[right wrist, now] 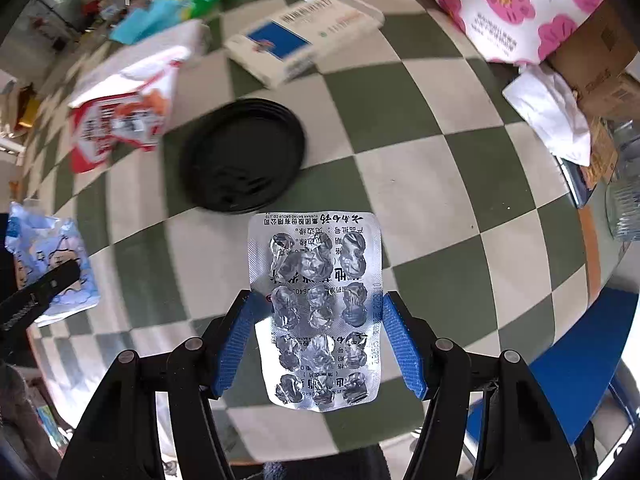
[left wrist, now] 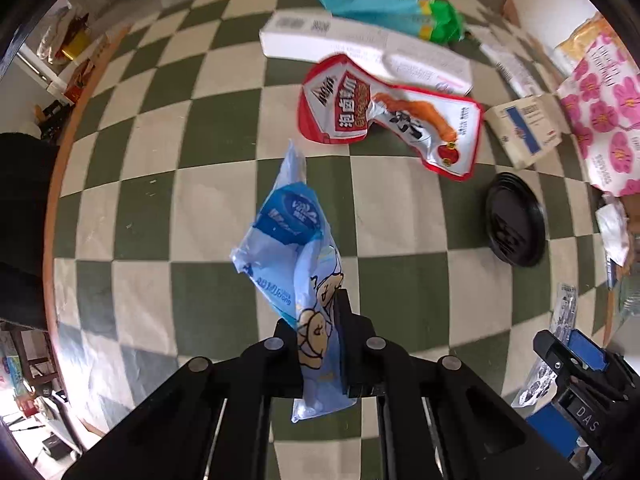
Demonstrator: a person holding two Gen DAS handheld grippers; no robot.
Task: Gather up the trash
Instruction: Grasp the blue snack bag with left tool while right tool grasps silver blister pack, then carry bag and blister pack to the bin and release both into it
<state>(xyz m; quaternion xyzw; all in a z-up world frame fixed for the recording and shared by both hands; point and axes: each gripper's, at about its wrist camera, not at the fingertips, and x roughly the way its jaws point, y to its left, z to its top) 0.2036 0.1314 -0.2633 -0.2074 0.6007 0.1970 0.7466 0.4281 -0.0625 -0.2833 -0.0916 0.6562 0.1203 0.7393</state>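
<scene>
Item one: blue wrapper (left wrist: 296,264), a crumpled plastic pouch, clamped between the black jaws of the left gripper (left wrist: 326,344) and hanging clear above the checked cloth (left wrist: 224,184).

Item two: blister pack (right wrist: 316,308), foil, its pockets already pressed out, pinched at its edges by the blue pads (right wrist: 236,344) of the right gripper (right wrist: 318,336), also off the table.

Remaining on the cloth: black lid (right wrist: 240,160) near the pack; red pouch (left wrist: 384,116) beyond it; medicine box (right wrist: 288,48); long white box (left wrist: 360,44); teal and green bags (left wrist: 400,8); flowered tissue pack (right wrist: 508,4); white tissue (right wrist: 552,116) beside a cardboard box (right wrist: 600,60).

Risks, as judged: the pack is held edge-on only, so the thin foil may buckle and slip out under a quick swing. The wrapper is slick and gripped low, so it could slide free. No bin is in view.
</scene>
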